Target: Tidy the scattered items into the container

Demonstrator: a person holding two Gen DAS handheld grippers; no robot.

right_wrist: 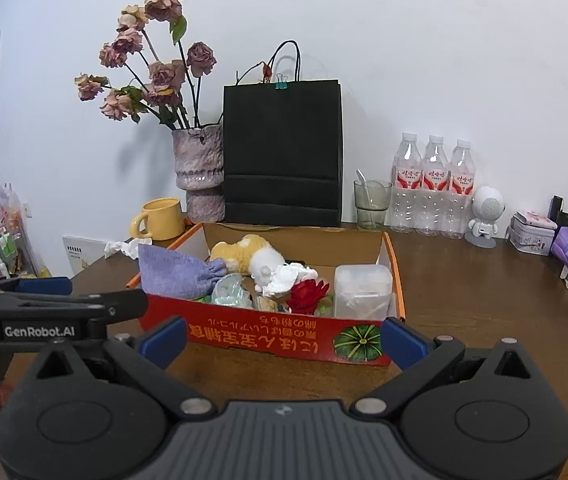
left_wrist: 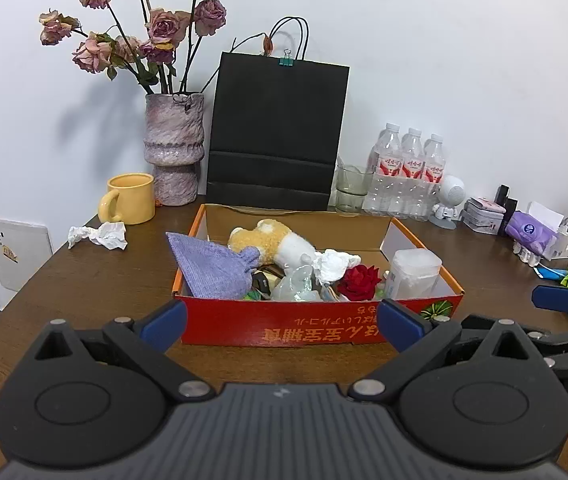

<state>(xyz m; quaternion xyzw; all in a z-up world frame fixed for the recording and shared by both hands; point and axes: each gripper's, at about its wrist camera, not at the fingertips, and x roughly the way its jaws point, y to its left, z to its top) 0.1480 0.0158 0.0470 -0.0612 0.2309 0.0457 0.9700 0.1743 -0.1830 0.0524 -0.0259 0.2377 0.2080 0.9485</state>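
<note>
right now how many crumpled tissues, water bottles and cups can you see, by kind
crumpled tissues: 2, one in the box, one on the table by the mug
water bottles: 3
cups: 2, the yellow mug and the glass
total: 7

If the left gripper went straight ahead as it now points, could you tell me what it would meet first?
Probably the red front wall of the cardboard box: the open left gripper faces it squarely, though depth is hard to judge.
</note>
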